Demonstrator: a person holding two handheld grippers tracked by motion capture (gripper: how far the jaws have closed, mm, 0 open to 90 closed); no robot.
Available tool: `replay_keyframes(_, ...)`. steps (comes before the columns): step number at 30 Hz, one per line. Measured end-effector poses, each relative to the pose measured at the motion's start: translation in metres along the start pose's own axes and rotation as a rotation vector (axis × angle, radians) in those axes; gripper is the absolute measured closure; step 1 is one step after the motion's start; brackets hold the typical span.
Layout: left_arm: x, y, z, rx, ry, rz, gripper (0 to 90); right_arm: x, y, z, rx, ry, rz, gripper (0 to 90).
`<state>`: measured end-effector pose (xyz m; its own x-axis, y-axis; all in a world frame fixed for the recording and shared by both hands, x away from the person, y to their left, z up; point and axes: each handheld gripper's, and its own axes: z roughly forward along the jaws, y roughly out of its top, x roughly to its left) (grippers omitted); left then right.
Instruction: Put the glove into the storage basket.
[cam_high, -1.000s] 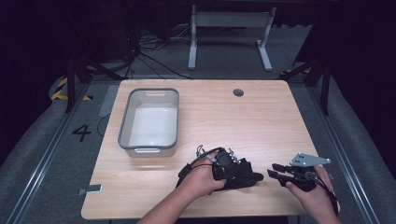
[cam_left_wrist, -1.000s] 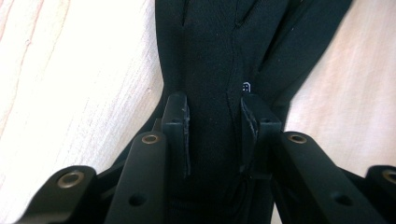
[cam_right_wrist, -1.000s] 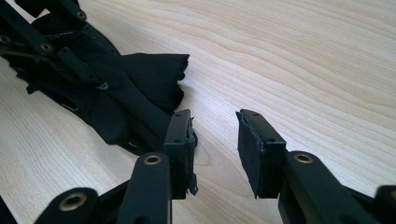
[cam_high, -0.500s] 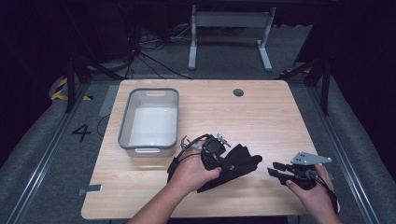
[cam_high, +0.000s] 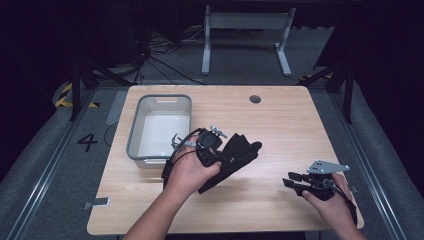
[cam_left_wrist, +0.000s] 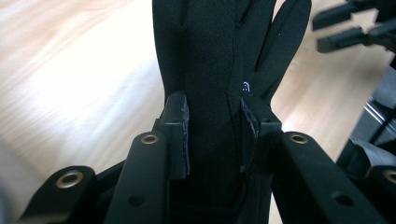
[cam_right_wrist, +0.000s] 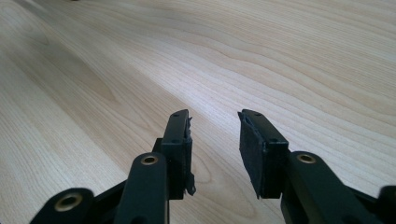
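Wooden table (cam_high: 280, 125) sits in a dark room with a grey floor. On its left side stands a grey tub (cam_high: 137, 127), white inside. Just right of the tub, the left hand (cam_high: 187, 172) reaches in from below and tips its gripper (cam_left_wrist: 215, 119) toward the right. Its jaws pinch a black glove (cam_high: 235, 155), which hangs off the wood with its fingers spread. Near the right corner, the right hand (cam_high: 332, 202) rests low. Its gripper (cam_right_wrist: 215, 140) points left, jaws apart with nothing between them.
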<state>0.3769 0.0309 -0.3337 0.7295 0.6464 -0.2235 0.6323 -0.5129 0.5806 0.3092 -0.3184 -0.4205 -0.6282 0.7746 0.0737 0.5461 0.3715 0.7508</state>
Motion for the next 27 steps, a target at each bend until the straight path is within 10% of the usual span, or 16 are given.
replay_keyframes(27,0.105,0.016,-0.059,-0.156,0.226,-0.311,66.6,0.003,-0.007,-0.002,0.007,-0.001,0.015,62.7)
